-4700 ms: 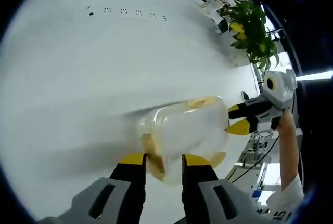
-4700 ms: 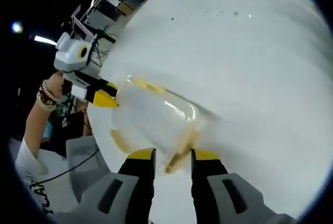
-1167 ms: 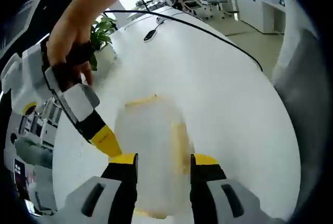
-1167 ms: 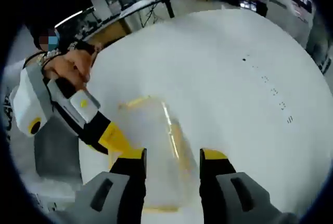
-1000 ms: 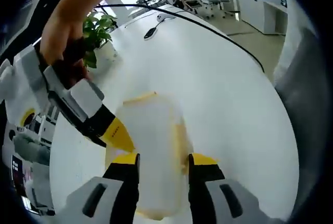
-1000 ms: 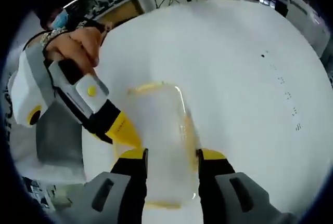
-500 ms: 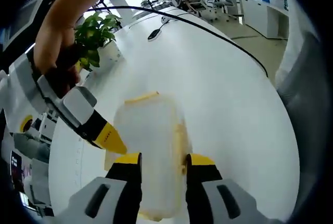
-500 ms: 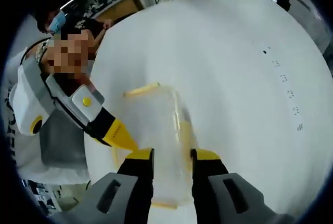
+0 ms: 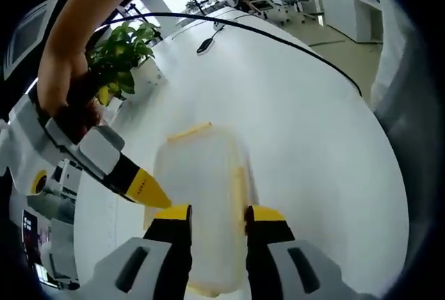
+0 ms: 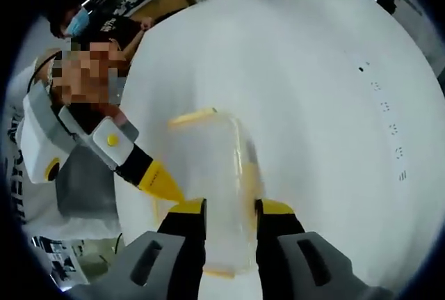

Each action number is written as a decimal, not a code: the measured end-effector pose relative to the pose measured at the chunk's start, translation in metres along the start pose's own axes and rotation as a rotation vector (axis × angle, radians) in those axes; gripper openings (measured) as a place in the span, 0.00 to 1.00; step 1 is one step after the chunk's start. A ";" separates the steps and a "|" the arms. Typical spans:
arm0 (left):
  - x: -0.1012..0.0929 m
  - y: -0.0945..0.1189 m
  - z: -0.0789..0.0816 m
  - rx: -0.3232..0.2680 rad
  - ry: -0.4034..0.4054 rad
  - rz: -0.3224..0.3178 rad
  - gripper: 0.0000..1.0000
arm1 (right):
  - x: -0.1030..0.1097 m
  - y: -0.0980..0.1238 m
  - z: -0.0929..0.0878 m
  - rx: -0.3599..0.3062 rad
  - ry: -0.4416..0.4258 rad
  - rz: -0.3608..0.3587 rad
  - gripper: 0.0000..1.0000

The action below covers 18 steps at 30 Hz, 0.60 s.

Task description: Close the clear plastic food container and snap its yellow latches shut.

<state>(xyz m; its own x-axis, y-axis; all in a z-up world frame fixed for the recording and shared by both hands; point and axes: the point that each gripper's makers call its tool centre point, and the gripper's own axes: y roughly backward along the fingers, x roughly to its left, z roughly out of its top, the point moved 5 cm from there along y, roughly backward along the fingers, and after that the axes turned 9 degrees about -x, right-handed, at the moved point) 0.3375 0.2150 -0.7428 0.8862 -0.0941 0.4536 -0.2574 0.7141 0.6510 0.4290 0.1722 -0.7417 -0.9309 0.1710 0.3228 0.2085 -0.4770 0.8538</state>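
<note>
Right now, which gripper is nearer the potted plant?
Right. The right gripper reaches in from the potted plant's side; the left gripper straddles the container's end farther away.

The food container [image 9: 201,202] is clear, frosted-looking plastic with yellow latches [image 9: 189,131] along its edges. The bench [image 9: 292,105] is plain white. Both grippers have grey bodies, black fingers [image 9: 175,244] and yellow tips. Beside the bench, a plant [image 9: 122,53] is green with yellowish leaves.
</note>
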 end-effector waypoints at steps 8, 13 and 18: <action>0.001 -0.004 0.000 -0.013 -0.003 0.010 0.23 | -0.002 -0.004 0.004 0.073 -0.002 0.056 0.22; -0.001 -0.004 0.001 -0.015 -0.017 0.006 0.23 | -0.008 -0.011 -0.002 0.083 -0.018 0.134 0.21; -0.002 -0.006 0.002 -0.013 -0.016 0.013 0.23 | -0.005 -0.016 -0.002 0.090 0.001 0.132 0.22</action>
<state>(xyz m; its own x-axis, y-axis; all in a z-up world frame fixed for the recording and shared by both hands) 0.3370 0.2095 -0.7465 0.8763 -0.0958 0.4721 -0.2640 0.7243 0.6370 0.4295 0.1769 -0.7574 -0.8940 0.1112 0.4341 0.3549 -0.4157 0.8374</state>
